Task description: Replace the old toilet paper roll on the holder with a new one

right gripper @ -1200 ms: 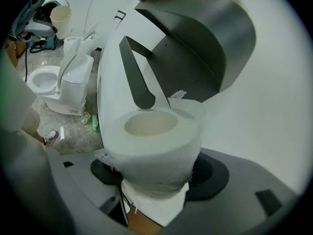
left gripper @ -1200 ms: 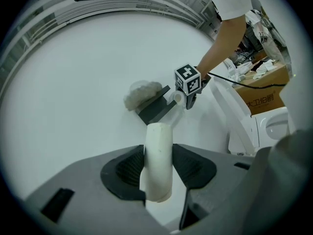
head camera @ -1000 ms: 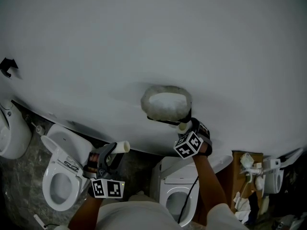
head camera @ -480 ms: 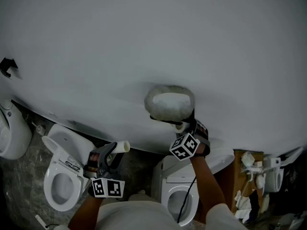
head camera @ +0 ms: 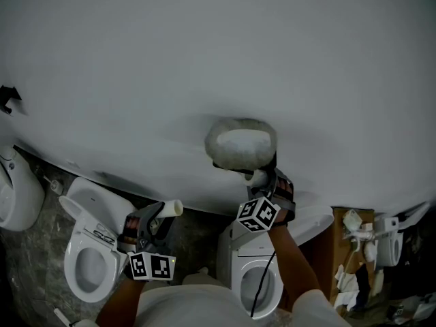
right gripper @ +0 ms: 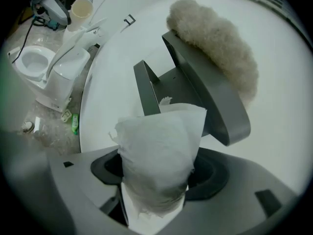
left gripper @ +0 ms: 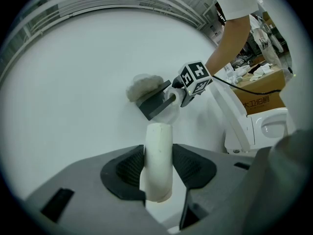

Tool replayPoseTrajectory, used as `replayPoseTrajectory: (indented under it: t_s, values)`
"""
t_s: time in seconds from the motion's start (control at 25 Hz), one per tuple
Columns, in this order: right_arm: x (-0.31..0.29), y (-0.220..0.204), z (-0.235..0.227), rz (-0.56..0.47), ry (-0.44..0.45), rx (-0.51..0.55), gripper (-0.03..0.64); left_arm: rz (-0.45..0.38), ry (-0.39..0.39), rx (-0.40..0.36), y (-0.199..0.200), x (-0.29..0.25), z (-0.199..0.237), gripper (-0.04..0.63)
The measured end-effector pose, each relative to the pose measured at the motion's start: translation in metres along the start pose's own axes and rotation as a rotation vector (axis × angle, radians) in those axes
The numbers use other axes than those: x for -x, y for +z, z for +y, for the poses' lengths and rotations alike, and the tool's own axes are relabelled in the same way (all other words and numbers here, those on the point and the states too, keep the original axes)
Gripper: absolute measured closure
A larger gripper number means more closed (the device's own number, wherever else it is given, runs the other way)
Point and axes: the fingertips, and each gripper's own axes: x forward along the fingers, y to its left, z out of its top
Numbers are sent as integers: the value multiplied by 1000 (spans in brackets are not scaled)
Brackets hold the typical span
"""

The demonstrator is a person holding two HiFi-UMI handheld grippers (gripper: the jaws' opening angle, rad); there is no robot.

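A grey wall holder (head camera: 228, 165) with a fuzzy white cover (head camera: 240, 140) hangs on the white wall. My right gripper (head camera: 262, 180) is just below it, shut on a new white toilet paper roll (right gripper: 159, 148). In the right gripper view the roll sits in front of the holder's grey bracket (right gripper: 146, 89) and flap (right gripper: 210, 97). My left gripper (head camera: 160, 218) stays lower left, away from the holder, shut on an empty cardboard tube (left gripper: 157, 163). The tube's end (head camera: 174, 208) sticks out past the jaws. The left gripper view shows the right gripper's marker cube (left gripper: 195, 78) at the holder (left gripper: 152, 102).
One toilet (head camera: 88, 251) stands below the wall at left, another (head camera: 255, 278) below my right arm. A cardboard box (head camera: 347, 240) with white fittings is at right. A white fixture (head camera: 15, 189) and a black hook (head camera: 8, 97) are at far left.
My right gripper, with the paper roll in it, has shifted a little left and turned under the holder. The left gripper and its tube have stayed put.
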Motion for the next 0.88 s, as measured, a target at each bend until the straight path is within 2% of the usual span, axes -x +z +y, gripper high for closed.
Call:
replayPoseTrajectory:
  t_s: [0.36,0.64,0.88]
  values:
    - [-1,11,0,-46,-78,71,284,-6,-34,-2,-3,-3,-3,411]
    - [5,23,1,-93,-144,84,287,-7,-47,0,-4,-5,-5,411]
    - [7,30,3,-119,-160,80,287,3,-48,0,-7,-3,-6,411]
